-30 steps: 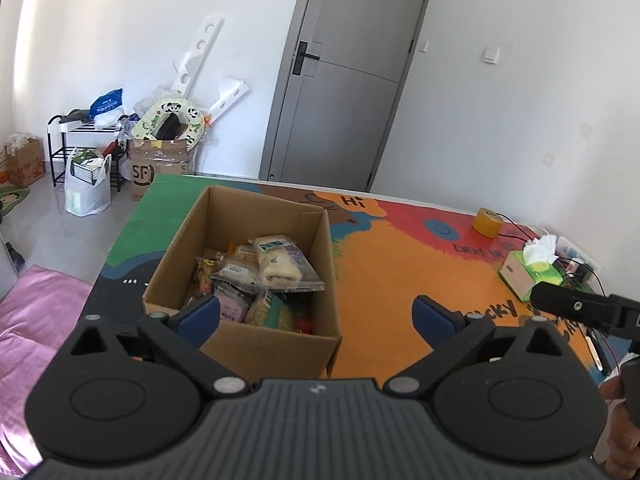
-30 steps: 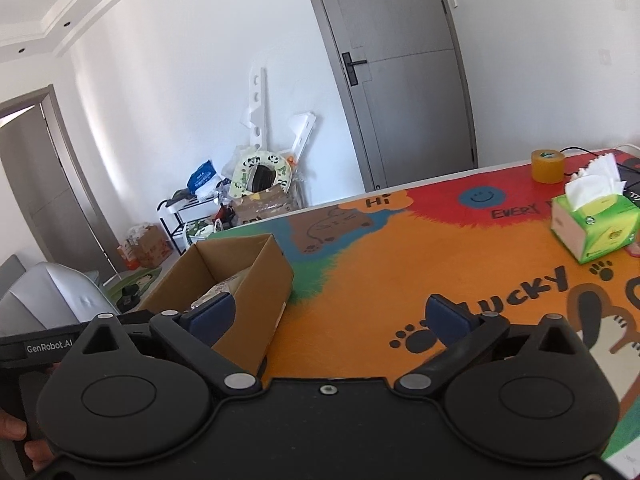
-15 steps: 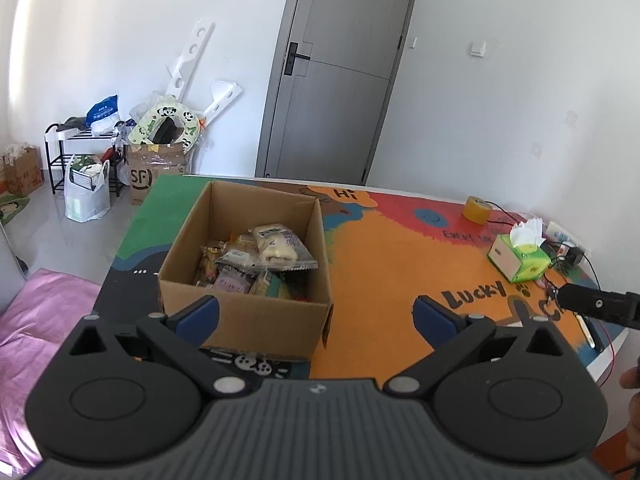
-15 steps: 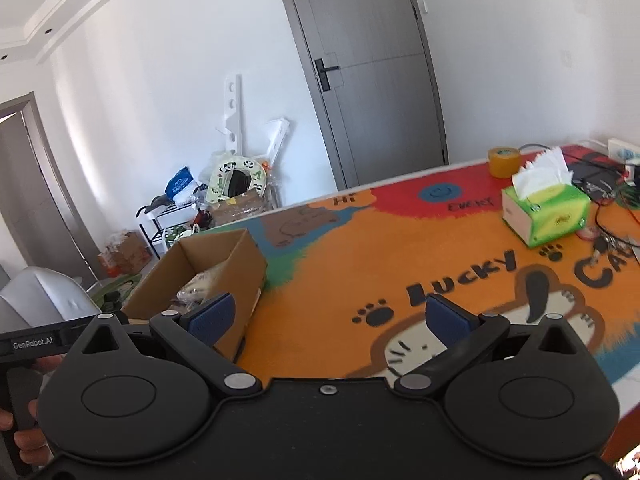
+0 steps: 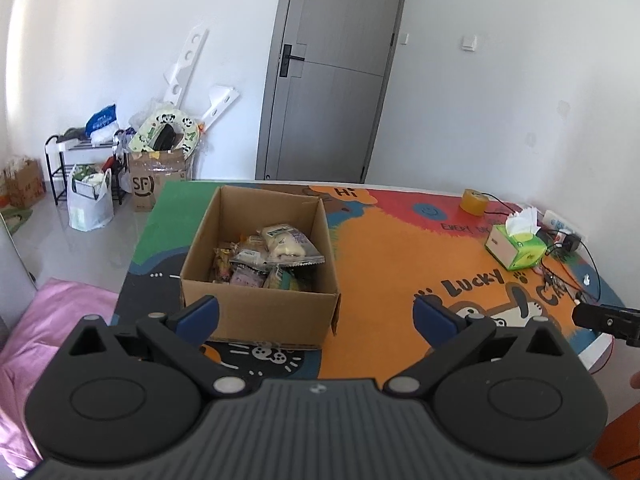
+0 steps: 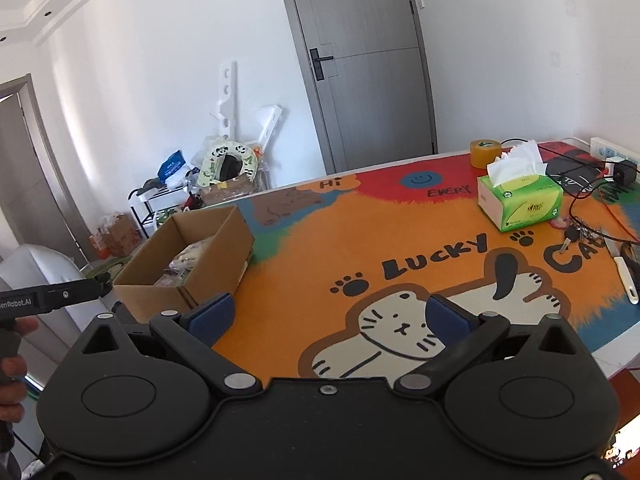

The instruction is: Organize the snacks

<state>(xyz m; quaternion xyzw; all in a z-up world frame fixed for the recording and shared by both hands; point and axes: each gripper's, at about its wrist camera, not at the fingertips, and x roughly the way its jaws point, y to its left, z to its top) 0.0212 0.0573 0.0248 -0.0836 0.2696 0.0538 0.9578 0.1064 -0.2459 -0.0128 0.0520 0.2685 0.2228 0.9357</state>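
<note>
Snack packets (image 5: 276,256) fill the open brown cardboard box (image 5: 256,312) on the colourful cartoon table mat (image 5: 384,248), seen from the left wrist just beyond the left gripper (image 5: 316,314), whose blue-padded jaws are spread wide and empty. From the right wrist, the right gripper (image 6: 328,316) is equally wide and empty above the mat's cat drawing, with the box at far left and a green tissue box (image 6: 520,204) at far right.

Green tissue box (image 6: 520,203), tape roll (image 6: 485,153), keys (image 6: 573,236) on colourful mat (image 6: 360,248); grey door (image 5: 334,76) shut.
</note>
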